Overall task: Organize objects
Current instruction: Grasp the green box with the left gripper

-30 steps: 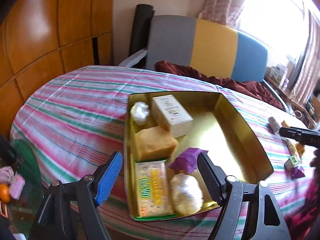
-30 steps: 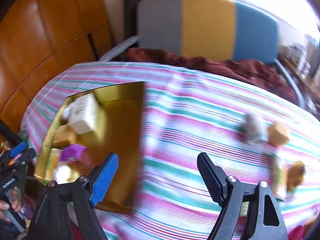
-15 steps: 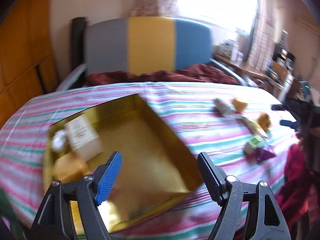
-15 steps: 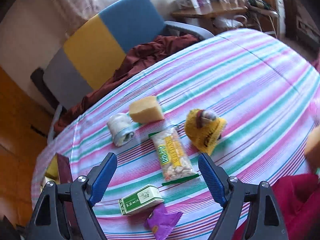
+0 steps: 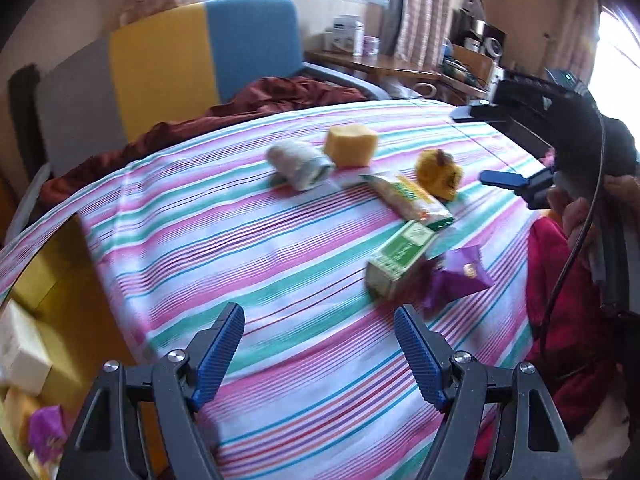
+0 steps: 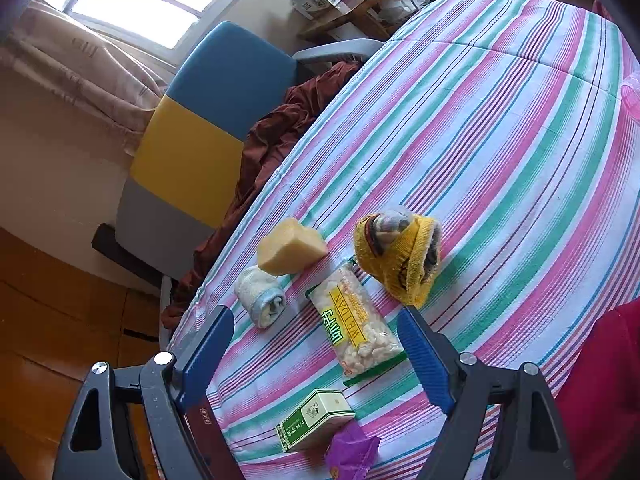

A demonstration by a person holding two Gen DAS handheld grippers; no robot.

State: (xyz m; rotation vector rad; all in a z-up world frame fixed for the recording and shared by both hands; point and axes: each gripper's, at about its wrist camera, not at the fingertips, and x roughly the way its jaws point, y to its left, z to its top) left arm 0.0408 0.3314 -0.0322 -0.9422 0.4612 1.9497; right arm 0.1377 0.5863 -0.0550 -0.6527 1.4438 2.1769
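Observation:
Loose on the striped tablecloth [image 5: 240,232] lie a rolled white towel [image 5: 298,164], a yellow sponge [image 5: 351,146], a yellow knitted piece [image 5: 438,174], a snack packet [image 5: 412,200], a green box [image 5: 400,262] and a purple packet [image 5: 460,276]. My left gripper [image 5: 320,356] hangs open and empty over bare cloth, short of the green box. At the left edge the gold tin [image 5: 60,280] holds a white box [image 5: 20,356] and more. My right gripper [image 6: 316,360] is open above the snack packet [image 6: 356,332], with its pads apart from it. The sponge [image 6: 290,246], towel [image 6: 262,300] and green box [image 6: 316,420] lie around.
A chair [image 5: 200,60] with a grey, yellow and blue back stands behind the table, with a dark red cloth [image 5: 280,92] draped on it. A cluttered desk [image 5: 400,68] stands by the window. A person's hand [image 5: 576,212] and red garment [image 5: 560,280] fill the right side.
The left wrist view swung right, from over the tin to the loose items. The right wrist view swung from the tin to the items and rolled, ending over the snack packet.

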